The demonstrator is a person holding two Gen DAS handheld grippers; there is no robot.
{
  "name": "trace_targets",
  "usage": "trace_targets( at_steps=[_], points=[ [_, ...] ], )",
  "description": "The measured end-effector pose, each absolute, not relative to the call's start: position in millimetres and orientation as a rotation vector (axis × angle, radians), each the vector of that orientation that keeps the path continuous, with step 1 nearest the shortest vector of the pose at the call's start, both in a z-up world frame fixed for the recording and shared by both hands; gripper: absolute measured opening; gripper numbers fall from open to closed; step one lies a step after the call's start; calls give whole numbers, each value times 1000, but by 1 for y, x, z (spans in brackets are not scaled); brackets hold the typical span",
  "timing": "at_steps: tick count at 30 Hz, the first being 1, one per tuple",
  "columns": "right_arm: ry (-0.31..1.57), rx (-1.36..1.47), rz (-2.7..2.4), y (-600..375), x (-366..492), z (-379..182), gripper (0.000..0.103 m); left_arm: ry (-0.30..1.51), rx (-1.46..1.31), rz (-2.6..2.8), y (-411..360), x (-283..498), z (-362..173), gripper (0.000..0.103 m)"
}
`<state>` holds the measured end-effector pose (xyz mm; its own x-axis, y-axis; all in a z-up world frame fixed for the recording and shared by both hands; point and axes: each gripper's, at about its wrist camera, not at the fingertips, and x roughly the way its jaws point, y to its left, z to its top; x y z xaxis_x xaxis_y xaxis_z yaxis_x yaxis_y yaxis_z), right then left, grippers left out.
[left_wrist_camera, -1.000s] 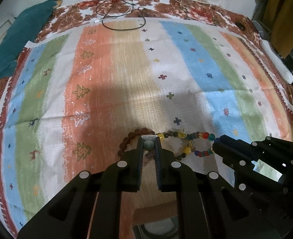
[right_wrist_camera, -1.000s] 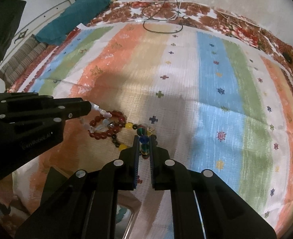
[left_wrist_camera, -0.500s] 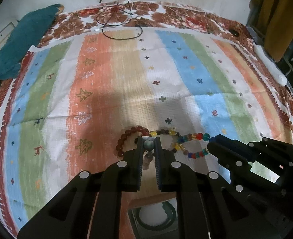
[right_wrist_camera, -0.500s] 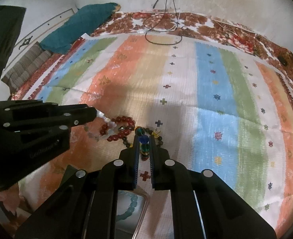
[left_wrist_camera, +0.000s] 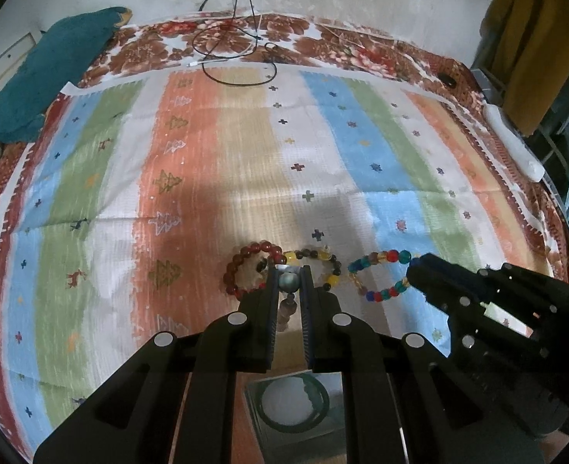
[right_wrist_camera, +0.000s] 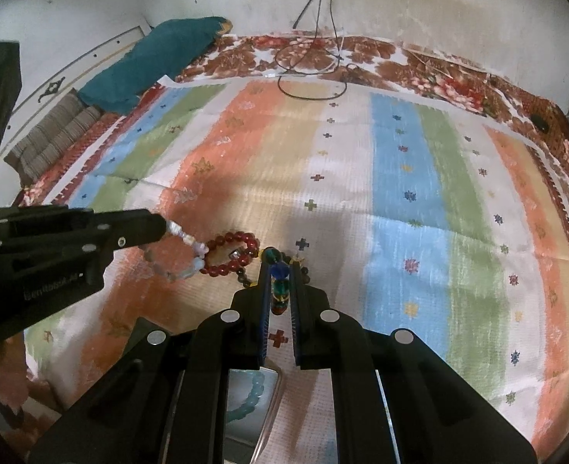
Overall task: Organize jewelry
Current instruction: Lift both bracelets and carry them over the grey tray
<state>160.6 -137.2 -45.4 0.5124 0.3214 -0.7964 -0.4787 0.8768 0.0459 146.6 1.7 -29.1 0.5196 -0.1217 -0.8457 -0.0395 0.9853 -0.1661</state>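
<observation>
My left gripper (left_wrist_camera: pixel 289 275) is shut on a pale bead bracelet (left_wrist_camera: pixel 287 301), which hangs from its tips in the right wrist view (right_wrist_camera: pixel 183 249). My right gripper (right_wrist_camera: pixel 278 270) is shut on a multicoloured bead bracelet (right_wrist_camera: pixel 280 286), seen held up in the left wrist view (left_wrist_camera: pixel 377 274). A dark red bead bracelet (left_wrist_camera: pixel 245 266) and a yellow-and-dark bead bracelet (left_wrist_camera: pixel 323 261) lie on the striped cloth (left_wrist_camera: pixel 245 154) just beyond both grippers. Below the grippers are a box with a green bangle (left_wrist_camera: pixel 296 402) and a tray with a pale green bead bracelet (right_wrist_camera: pixel 249 394).
A teal cushion (left_wrist_camera: pixel 44 73) lies at the far left edge of the bed. A black cable (left_wrist_camera: pixel 238 58) loops at the far edge by the wall. A yellow garment (left_wrist_camera: pixel 535 46) hangs at the right. A white object (left_wrist_camera: pixel 516 143) lies on the right edge.
Both grippers have drawn back and risen with their bracelets. The box and the tray below them have come more into view.
</observation>
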Motion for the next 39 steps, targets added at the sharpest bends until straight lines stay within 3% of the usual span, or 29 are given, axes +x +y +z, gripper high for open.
trace_targets(
  at_steps=[39],
  points=[
    [891, -166, 512, -153, 111, -33, 10, 948, -145, -74, -9, 79, -9, 10]
  ],
)
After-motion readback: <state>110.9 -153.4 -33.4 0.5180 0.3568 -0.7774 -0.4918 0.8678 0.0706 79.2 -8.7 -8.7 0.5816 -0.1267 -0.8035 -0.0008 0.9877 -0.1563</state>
